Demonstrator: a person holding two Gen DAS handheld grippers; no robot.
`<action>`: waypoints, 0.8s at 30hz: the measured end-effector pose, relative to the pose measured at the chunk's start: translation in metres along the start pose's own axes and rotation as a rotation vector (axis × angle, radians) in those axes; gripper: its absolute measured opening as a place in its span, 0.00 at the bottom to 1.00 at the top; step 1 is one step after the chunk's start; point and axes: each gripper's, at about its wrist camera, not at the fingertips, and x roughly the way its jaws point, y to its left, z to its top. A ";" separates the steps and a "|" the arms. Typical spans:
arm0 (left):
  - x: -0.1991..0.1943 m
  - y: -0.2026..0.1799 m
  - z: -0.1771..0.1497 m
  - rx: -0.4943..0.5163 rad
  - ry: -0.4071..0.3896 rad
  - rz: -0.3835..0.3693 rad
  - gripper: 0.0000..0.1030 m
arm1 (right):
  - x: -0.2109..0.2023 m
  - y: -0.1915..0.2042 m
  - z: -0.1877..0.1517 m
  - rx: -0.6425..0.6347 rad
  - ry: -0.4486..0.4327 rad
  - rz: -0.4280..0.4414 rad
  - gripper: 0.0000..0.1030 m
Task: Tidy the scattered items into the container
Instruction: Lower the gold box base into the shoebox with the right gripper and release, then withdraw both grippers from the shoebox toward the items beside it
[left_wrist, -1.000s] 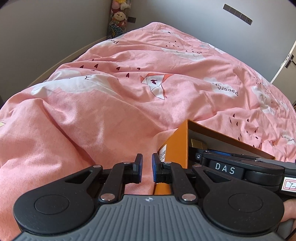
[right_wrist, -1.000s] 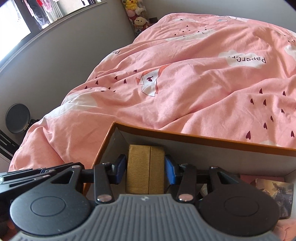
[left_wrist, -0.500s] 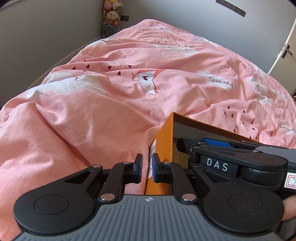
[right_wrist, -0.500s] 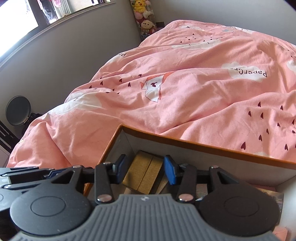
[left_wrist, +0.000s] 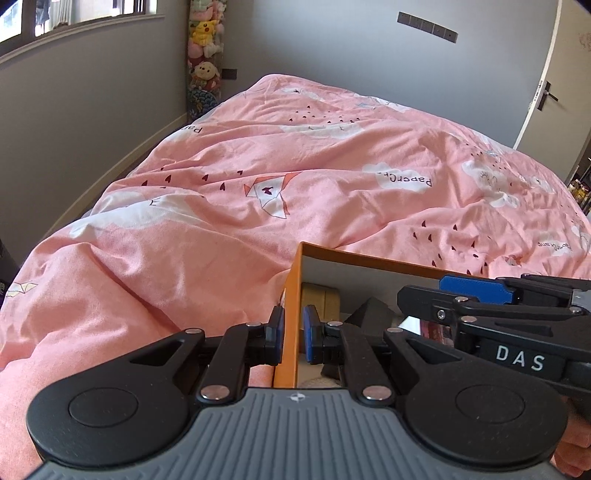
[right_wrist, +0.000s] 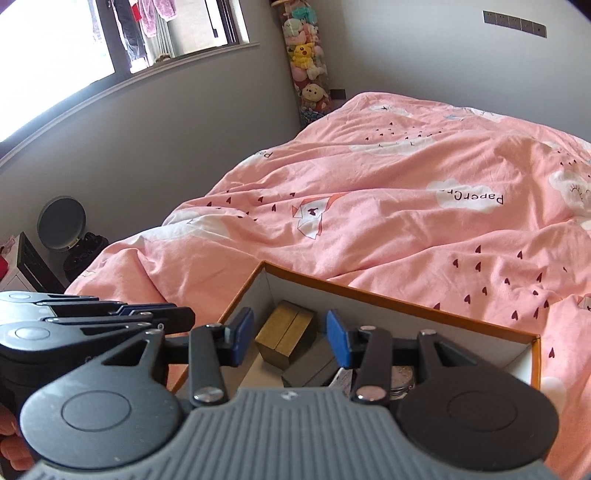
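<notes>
While left gripper (left_wrist: 291, 334) clamps box wall (left_wrist: 290, 295), right gripper (right_wrist: 290, 338) tilted downward, jaws apart

pink duvet (left_wrist: 229, 258), grey walls (right_wrist: 184, 122), bright window (right_wrist: 55, 55)

"DAS" in white on the right gripper (left_wrist: 476, 295) body, seen from left wrist view. "PaperCr…" printed upside down on a white cloud patch of the pink duvet (left_wrist: 402, 180), toward its far right side. Other prints illegible.
</notes>
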 end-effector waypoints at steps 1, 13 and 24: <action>-0.006 -0.004 -0.001 0.012 -0.010 -0.008 0.10 | -0.009 0.000 -0.002 -0.002 -0.012 0.002 0.47; -0.068 -0.043 -0.026 0.111 -0.068 -0.103 0.10 | -0.101 -0.013 -0.035 0.017 -0.103 -0.034 0.47; -0.099 -0.051 -0.064 0.106 -0.061 -0.171 0.11 | -0.146 -0.054 -0.104 0.126 -0.071 -0.175 0.55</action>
